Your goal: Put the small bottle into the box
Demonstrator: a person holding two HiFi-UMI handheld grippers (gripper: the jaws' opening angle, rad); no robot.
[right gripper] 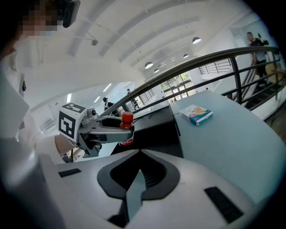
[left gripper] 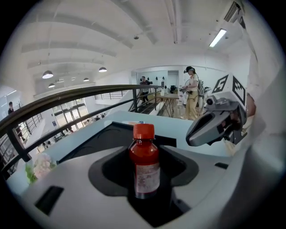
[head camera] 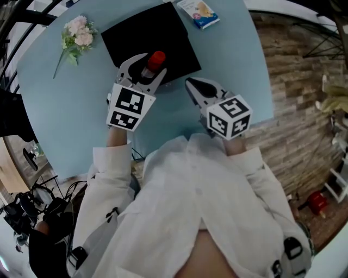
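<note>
The small bottle [head camera: 154, 62], dark red liquid under a red cap, stands upright between the jaws of my left gripper [head camera: 145, 66], which is shut on its body. In the left gripper view the bottle [left gripper: 144, 164] has a pale label and fills the middle. It hangs over the near edge of the black box [head camera: 144, 32], which lies flat on the light blue table [head camera: 65, 114]. My right gripper [head camera: 193, 86] is to the right of the bottle, near the box's right corner, shut with nothing in it. From the right gripper view the bottle [right gripper: 127, 129] shows held above the box [right gripper: 154, 127].
A bunch of pink flowers [head camera: 76, 33] lies at the table's far left. A small printed carton [head camera: 199, 13] rests beyond the box at the far right. The table's right edge drops to a wood-pattern floor [head camera: 304, 108]. Railings and people stand in the background.
</note>
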